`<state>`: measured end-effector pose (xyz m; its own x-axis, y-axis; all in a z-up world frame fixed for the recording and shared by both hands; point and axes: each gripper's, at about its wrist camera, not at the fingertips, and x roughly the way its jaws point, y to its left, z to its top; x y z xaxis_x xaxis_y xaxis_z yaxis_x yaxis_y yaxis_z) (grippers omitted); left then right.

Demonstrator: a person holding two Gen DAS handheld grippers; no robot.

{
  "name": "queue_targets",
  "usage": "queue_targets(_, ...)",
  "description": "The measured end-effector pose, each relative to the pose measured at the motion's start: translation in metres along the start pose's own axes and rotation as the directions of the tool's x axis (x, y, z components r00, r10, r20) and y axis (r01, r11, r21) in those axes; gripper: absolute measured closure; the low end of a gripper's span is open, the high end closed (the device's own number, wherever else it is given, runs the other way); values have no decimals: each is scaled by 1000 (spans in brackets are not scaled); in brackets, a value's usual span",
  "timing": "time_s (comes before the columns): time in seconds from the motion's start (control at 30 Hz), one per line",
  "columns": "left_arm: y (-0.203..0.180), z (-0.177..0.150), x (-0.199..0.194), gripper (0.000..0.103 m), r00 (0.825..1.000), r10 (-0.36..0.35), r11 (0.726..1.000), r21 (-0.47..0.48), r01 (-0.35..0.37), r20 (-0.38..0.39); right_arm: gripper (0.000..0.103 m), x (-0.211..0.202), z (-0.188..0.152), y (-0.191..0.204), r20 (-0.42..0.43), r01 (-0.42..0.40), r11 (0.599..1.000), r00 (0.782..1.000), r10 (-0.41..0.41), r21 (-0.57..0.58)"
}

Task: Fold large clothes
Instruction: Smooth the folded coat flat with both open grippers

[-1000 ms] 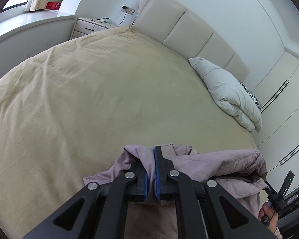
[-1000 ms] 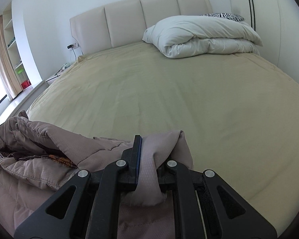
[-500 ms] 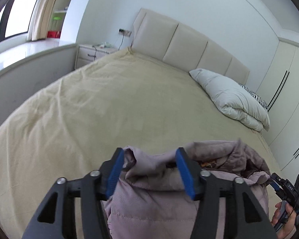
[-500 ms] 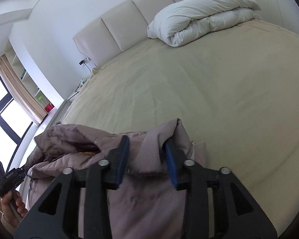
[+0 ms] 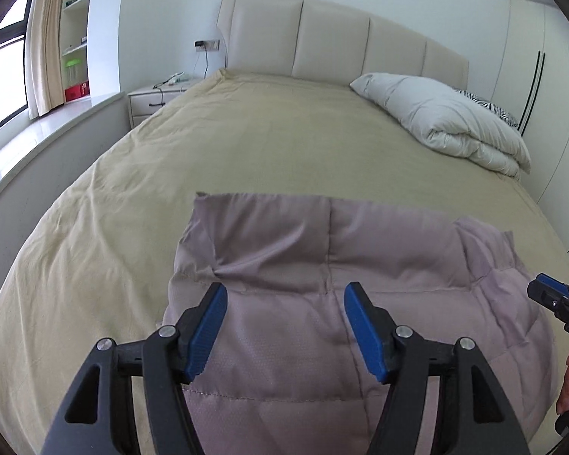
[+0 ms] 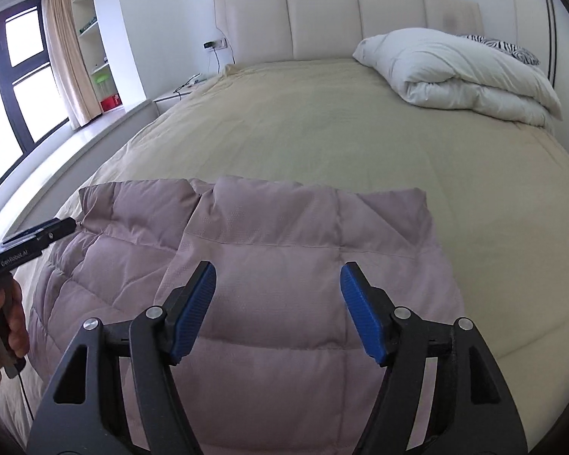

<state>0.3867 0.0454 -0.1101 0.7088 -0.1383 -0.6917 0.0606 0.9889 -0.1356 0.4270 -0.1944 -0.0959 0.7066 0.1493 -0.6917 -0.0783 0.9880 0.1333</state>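
A mauve quilted down jacket (image 5: 307,265) lies spread flat on the near end of the beige bed (image 5: 265,144). It also shows in the right wrist view (image 6: 284,265). My left gripper (image 5: 284,326) is open and empty, hovering just above the jacket's left part. My right gripper (image 6: 278,309) is open and empty above the jacket's right part. The right gripper also shows at the right edge of the left wrist view (image 5: 557,303). The left gripper shows at the left edge of the right wrist view (image 6: 34,239), its tip touching the jacket's left corner.
A folded white duvet (image 5: 444,121) and a zebra pillow (image 5: 489,108) lie at the bed's head on the right. A padded headboard (image 5: 337,49) stands behind. A nightstand (image 5: 151,100), window ledge and shelves are on the left; wardrobe doors (image 5: 538,76) on the right.
Both grippers held bunched jacket fabric a second ago, opened half a second ago, and now stand wide open. The jacket has dropped from a crumpled bundle to lying flat.
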Motion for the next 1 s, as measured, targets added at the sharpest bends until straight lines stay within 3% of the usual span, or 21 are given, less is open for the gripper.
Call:
queue_targets(0.2,-1,-10,36,36,994,62,998,19,-61,-87,35,93,-3,22,-116,60,998,992,-57,20)
queue_targets(0.37,-2,-9,64,32,989,88,996,22,-86,-114,33,129,-5,42,-127,110,994,985,-113,-28)
queue_targets(0.47,-3,-6,76,30,989,92,996,22,-90,-113,33,152,-2,56,-109,98,995,989,-99,-14)
queue_targets(0.73,-6,-9,97,28,990,117,993,31,-115,-82,33,199,6,66,-73,104,994,992,-102,17)
queue_targets(1.0,-12,-10,100,28,987,145,989,49,-141,-74,33,199,4,43,-48,123,992,991,-122,10)
